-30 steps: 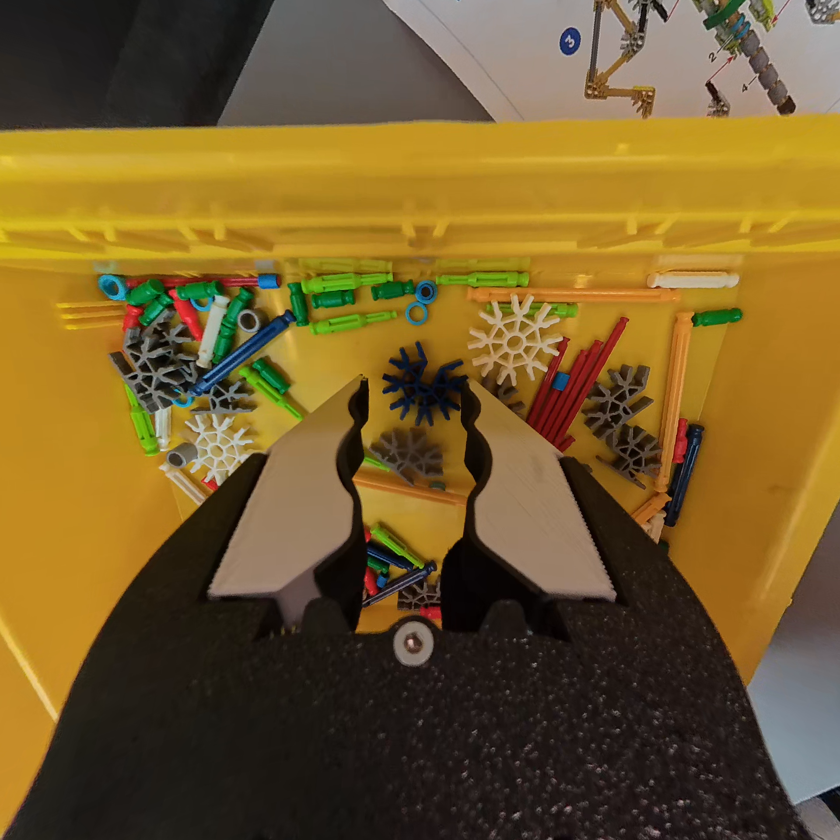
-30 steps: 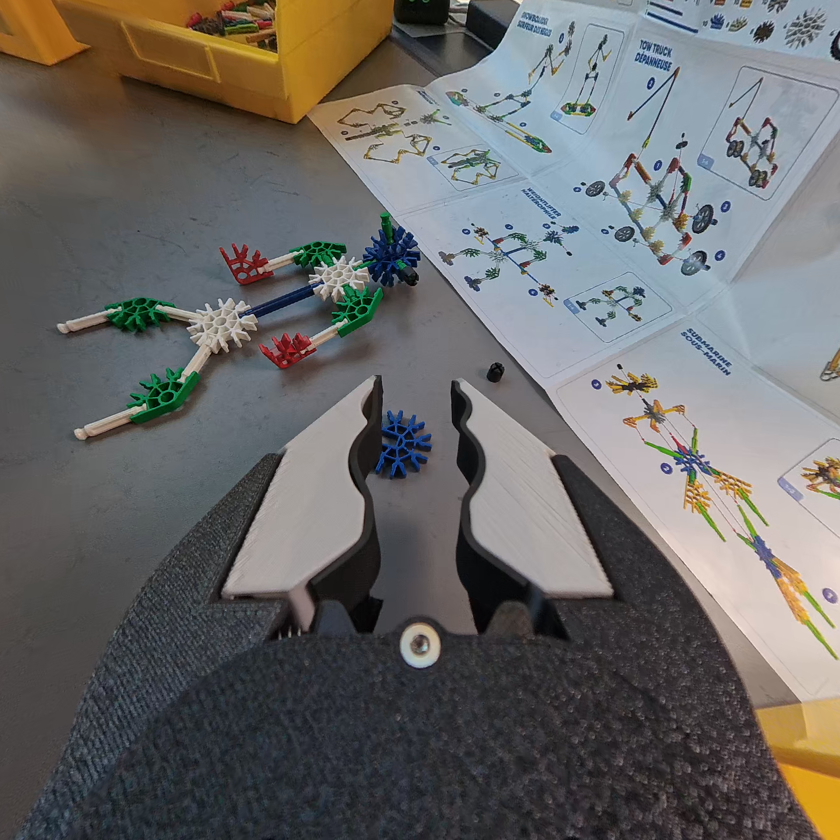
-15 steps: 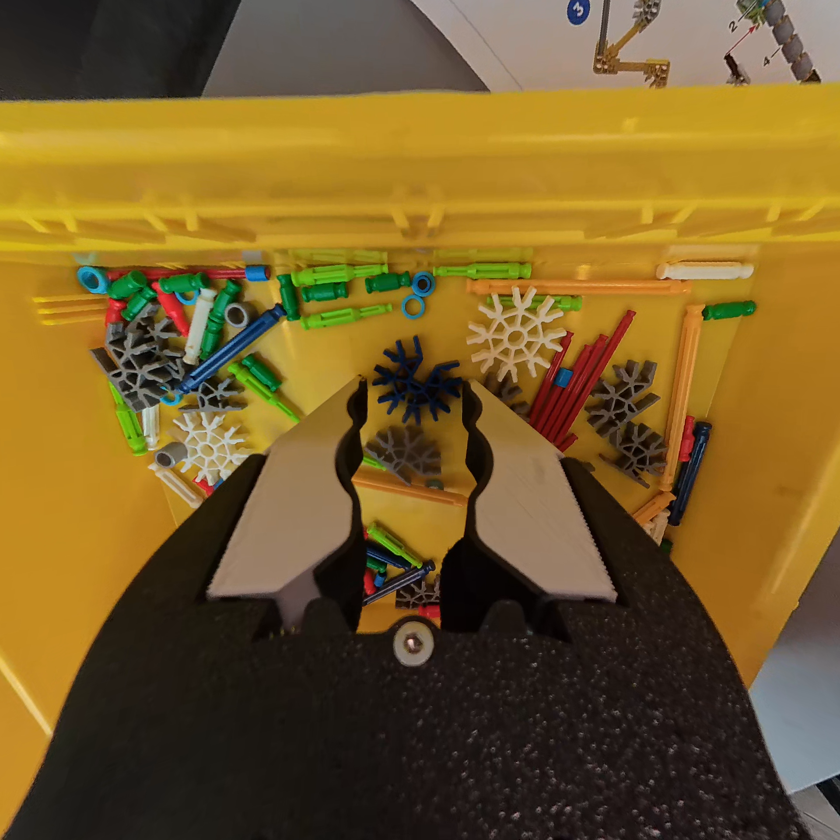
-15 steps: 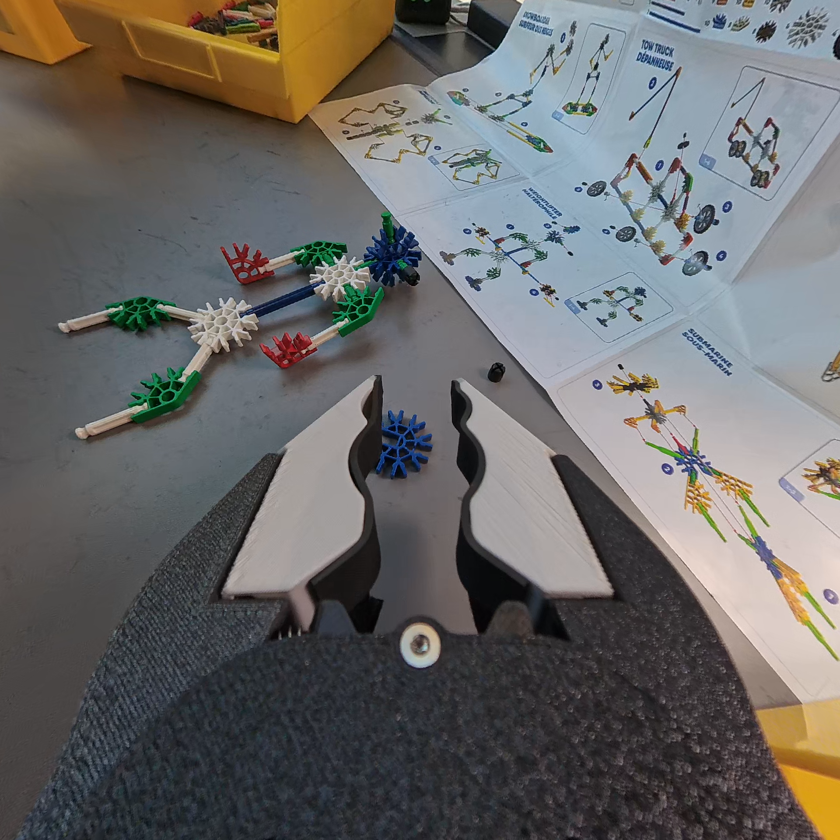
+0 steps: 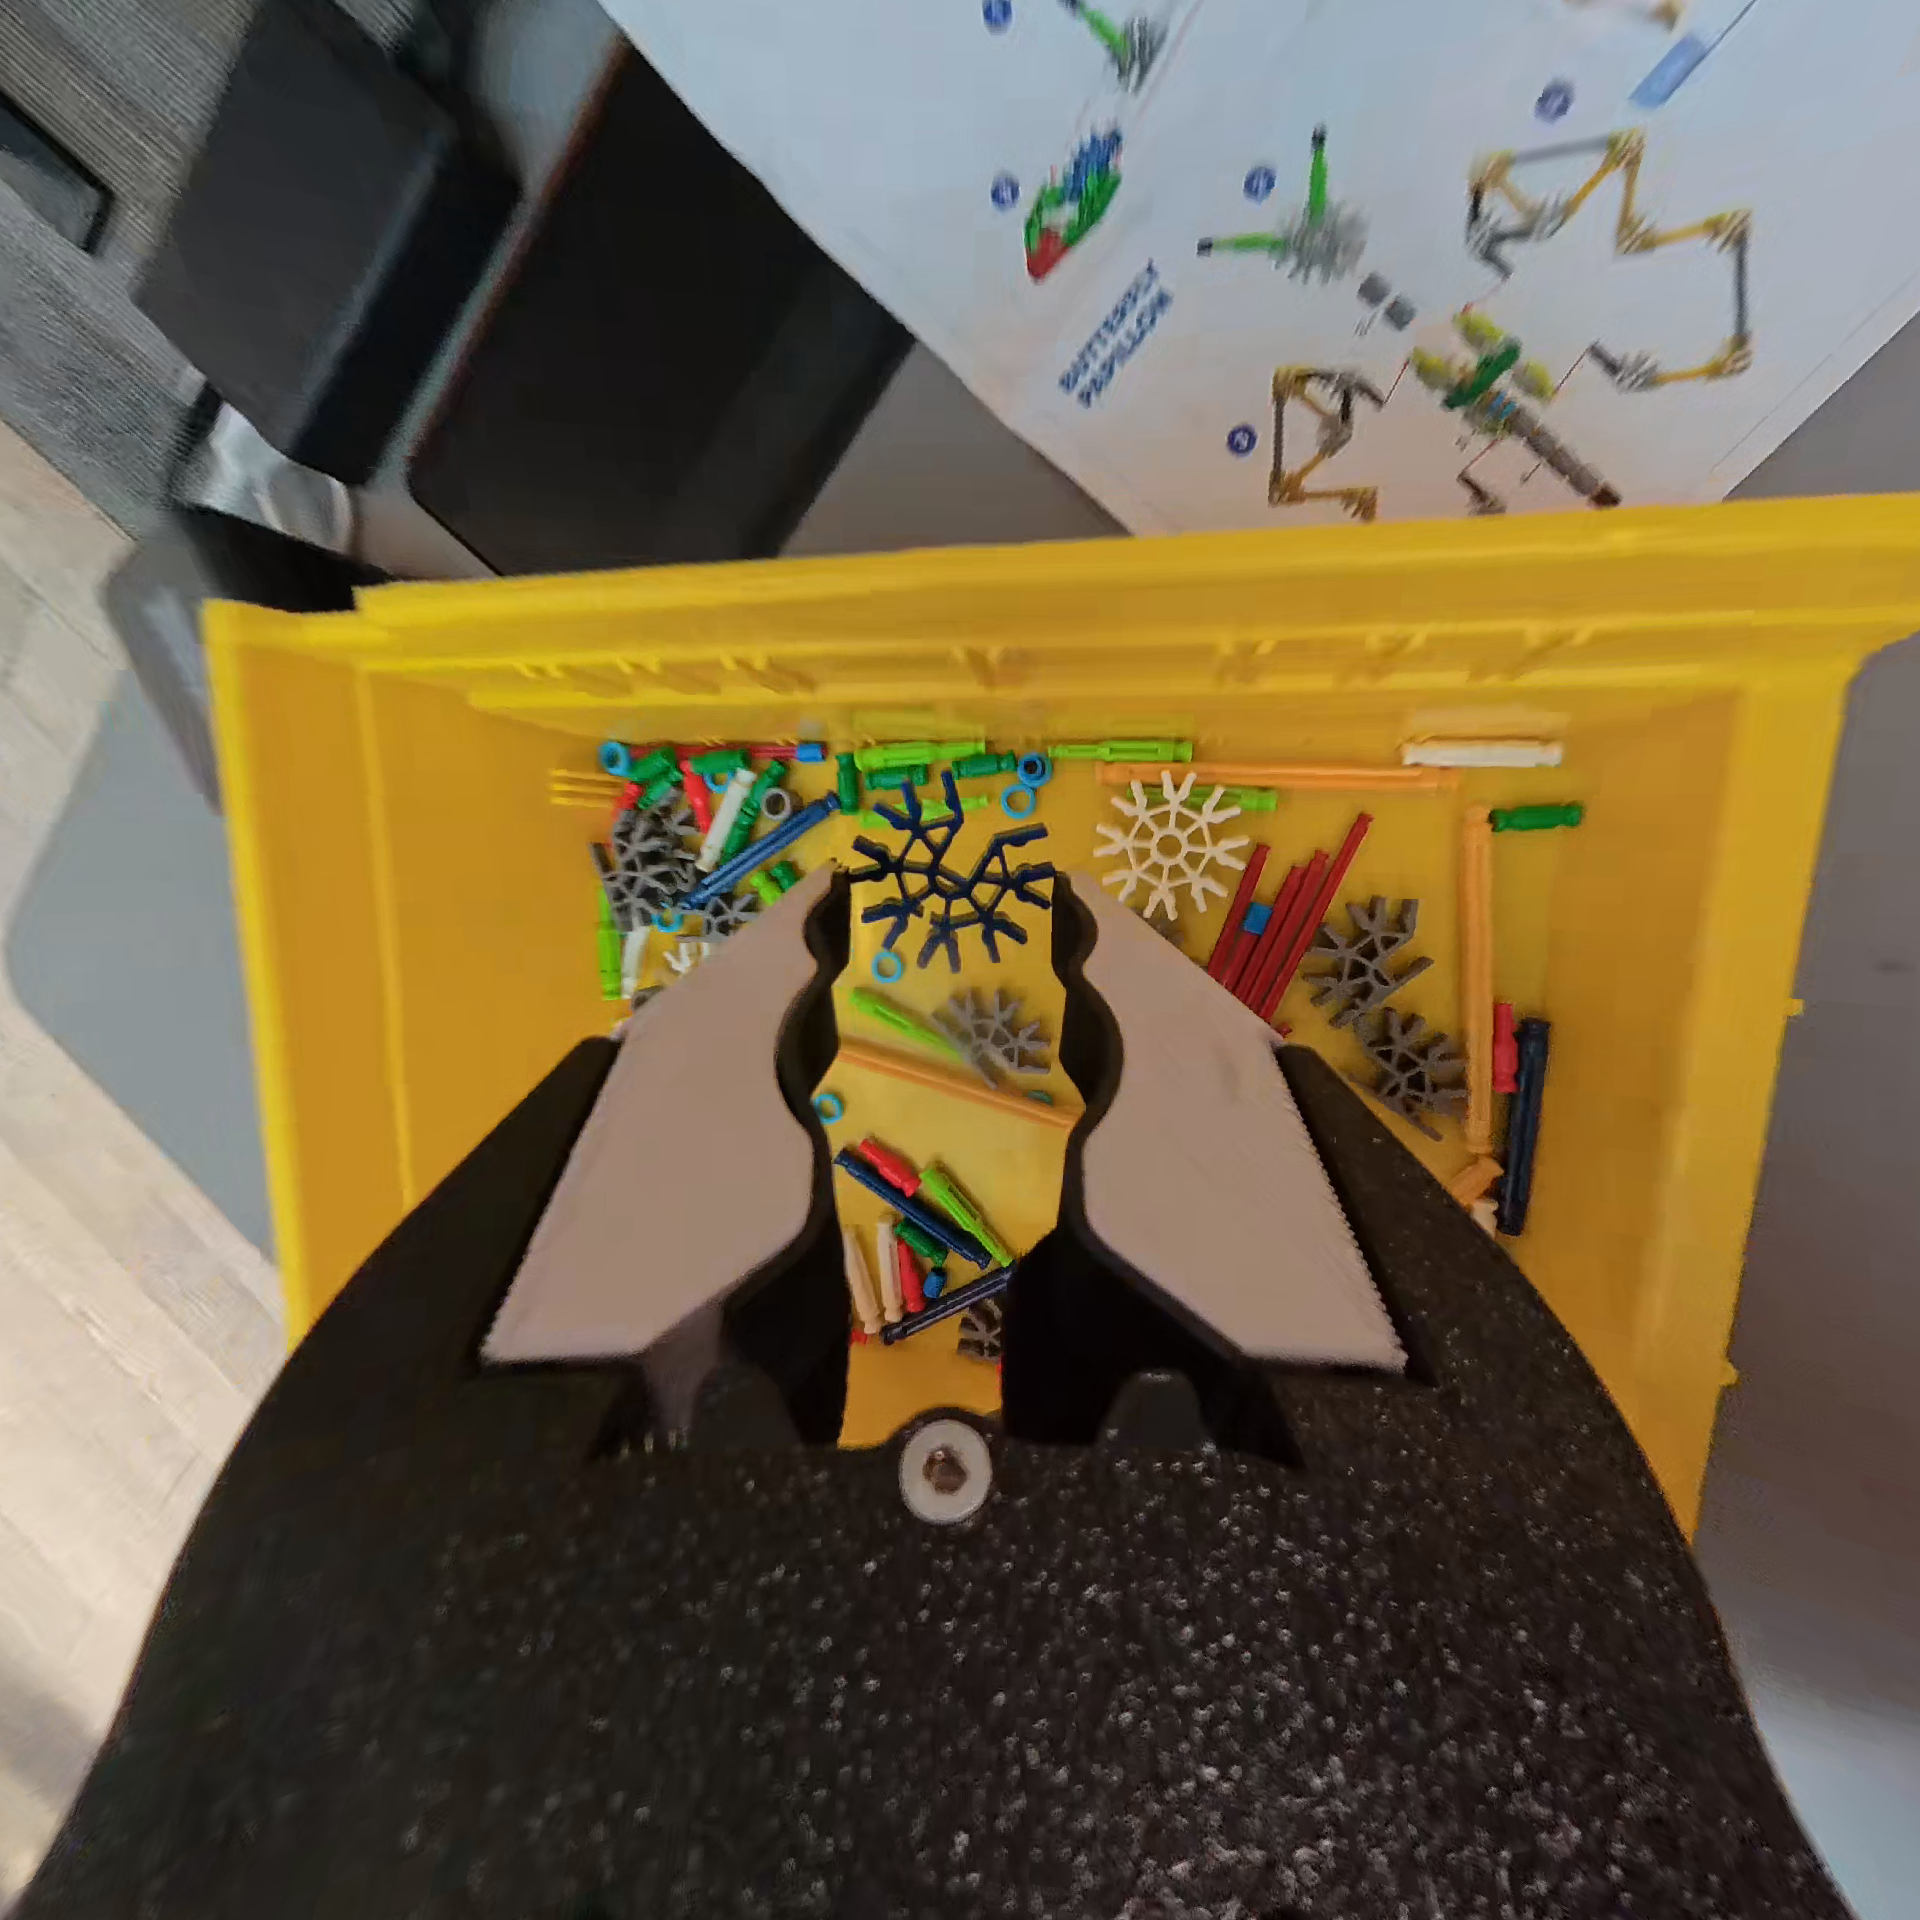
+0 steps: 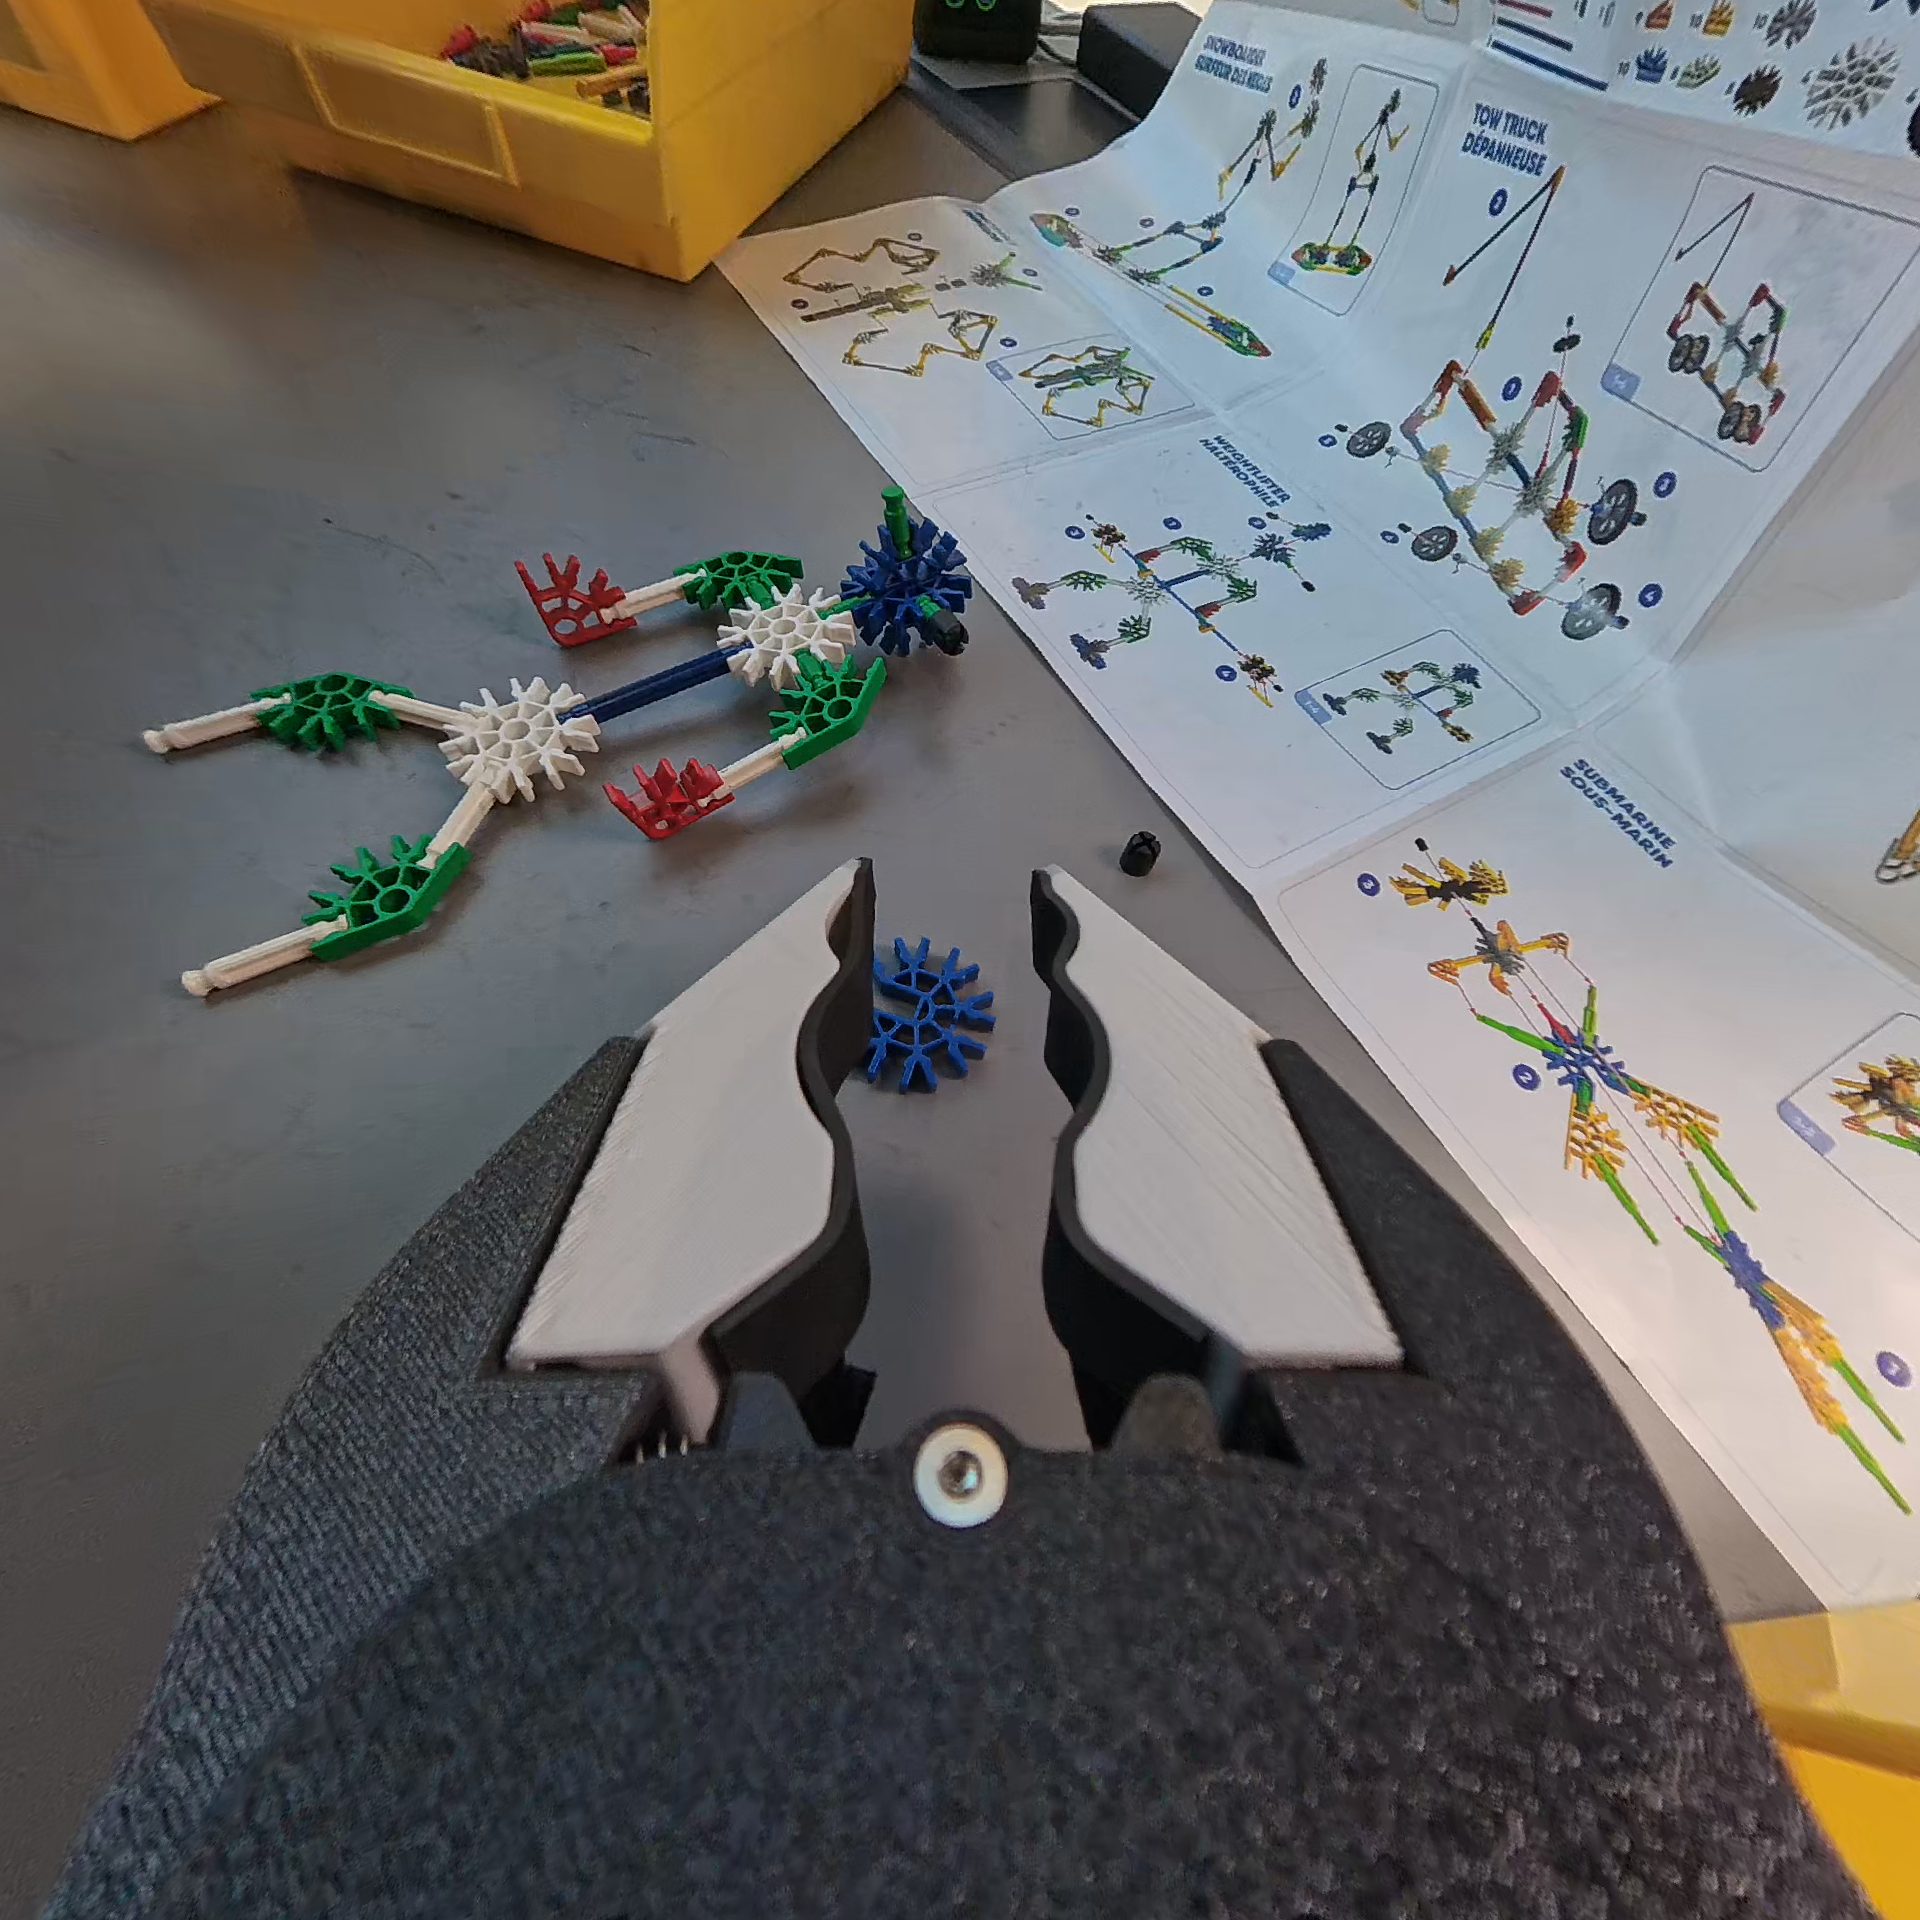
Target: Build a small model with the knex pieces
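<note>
In the left wrist view my left gripper is shut on a dark blue snowflake connector and holds it by its edges above a yellow bin of loose rods and connectors. In the right wrist view my right gripper is open and low over the grey table. A smaller blue snowflake connector lies flat between its fingers, close to the left one. A built figure of white, green, red and blue pieces lies on the table ahead to the left.
The bin holds a white connector, grey connectors, red rods and several small pieces. A folded instruction sheet covers the table's right side. A small black cap lies by its edge. A yellow bin stands at the back. Left tips to right tips: about 45 centimeters.
My left gripper has closed on the dark blue connector and risen out of the bin with it; the bin now looks farther below. The right gripper has not moved.
</note>
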